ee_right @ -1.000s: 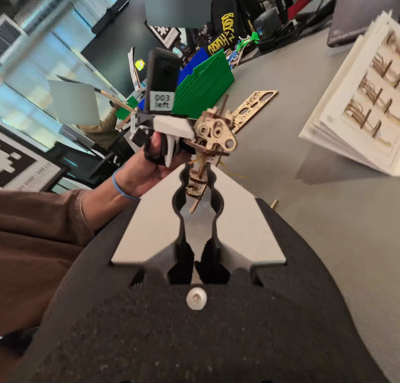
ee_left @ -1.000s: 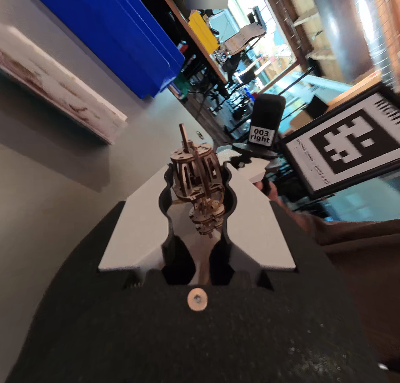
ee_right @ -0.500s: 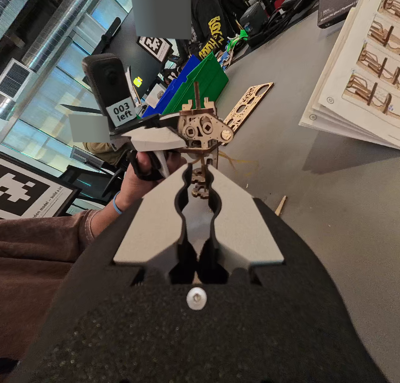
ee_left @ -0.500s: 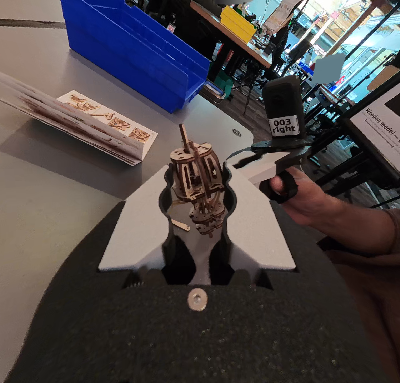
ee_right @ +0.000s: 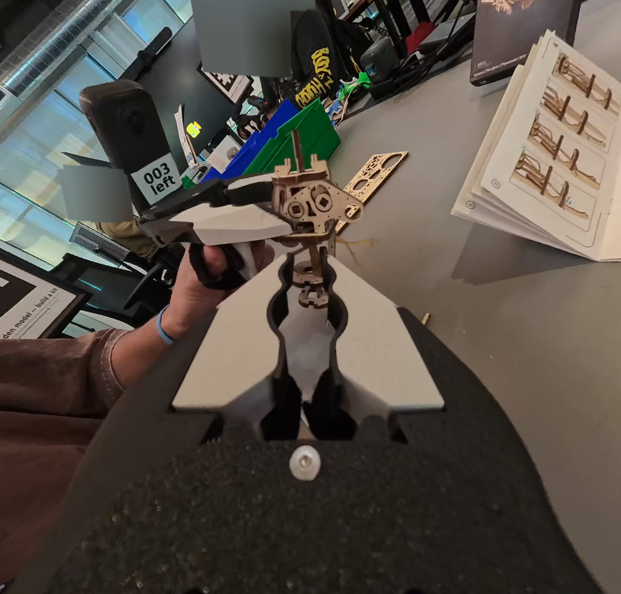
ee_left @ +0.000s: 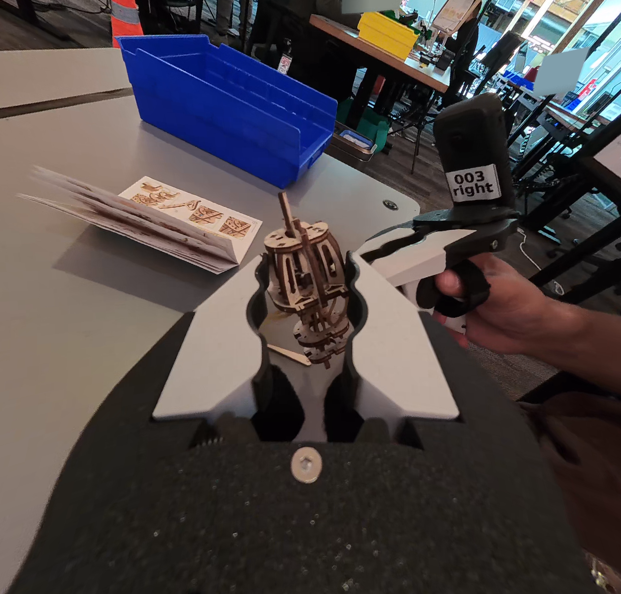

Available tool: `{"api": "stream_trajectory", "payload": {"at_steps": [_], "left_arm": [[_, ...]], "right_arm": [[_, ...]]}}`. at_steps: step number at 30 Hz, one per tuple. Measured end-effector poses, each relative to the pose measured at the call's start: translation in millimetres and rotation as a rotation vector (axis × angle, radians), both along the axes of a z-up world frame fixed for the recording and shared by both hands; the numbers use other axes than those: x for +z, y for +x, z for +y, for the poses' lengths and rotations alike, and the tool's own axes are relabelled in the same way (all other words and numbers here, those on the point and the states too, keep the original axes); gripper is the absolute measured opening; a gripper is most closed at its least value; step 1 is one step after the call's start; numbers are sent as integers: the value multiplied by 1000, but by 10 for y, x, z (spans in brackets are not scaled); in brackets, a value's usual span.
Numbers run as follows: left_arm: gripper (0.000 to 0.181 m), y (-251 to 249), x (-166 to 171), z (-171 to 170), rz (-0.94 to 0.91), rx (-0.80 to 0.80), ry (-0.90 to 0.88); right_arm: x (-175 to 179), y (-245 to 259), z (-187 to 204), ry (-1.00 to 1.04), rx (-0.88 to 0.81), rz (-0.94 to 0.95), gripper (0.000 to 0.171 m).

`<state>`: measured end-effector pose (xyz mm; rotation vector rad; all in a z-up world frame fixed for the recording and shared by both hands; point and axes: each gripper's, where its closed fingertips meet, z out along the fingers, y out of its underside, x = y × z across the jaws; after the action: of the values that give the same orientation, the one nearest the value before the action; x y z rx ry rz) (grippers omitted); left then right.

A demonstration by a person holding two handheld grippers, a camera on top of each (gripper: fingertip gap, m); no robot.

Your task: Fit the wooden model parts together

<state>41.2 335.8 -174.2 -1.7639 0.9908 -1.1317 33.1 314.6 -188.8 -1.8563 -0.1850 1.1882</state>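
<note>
Desk clutter
A blue bin (ee_left: 232, 107) stands behind an open instruction booklet (ee_left: 161, 222); a green bin (ee_right: 295, 141) sits farther off.

Left wrist view: looks forward along own fingers, close on wooden model (ee_left: 307, 284), right gripper (ee_left: 369, 259) beyond at right. Right wrist view: close on same model (ee_right: 312, 215) from opposite side, left gripper (ee_right: 285, 222) beyond at left. Shared: model, grey table (ee_left: 84, 309), open booklet (ee_right: 554, 161).
</note>
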Motion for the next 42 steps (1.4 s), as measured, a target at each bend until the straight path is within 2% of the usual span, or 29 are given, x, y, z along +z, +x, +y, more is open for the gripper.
{"api": "stream_trajectory", "payload": {"at_steps": [11,15,22,32,42], "left_arm": [[43,-13,-6,34,10,27,20],[43,-2,5,27,5,26,19],[43,-1,32,18,-5,28,21],[43,47,12,-18,-9,20,-6],[44,21,60,18,-135,12,-179]], "right_arm": [[-51,-19,1,-30,-39,-40,32],[-101,-48,5,-2,-48,-138,24],[-71,-17,15,32,-75,-170,2],[-21,-37,31,86,-117,-212,0],[59,-16,58,335,-187,-516,0]]}}
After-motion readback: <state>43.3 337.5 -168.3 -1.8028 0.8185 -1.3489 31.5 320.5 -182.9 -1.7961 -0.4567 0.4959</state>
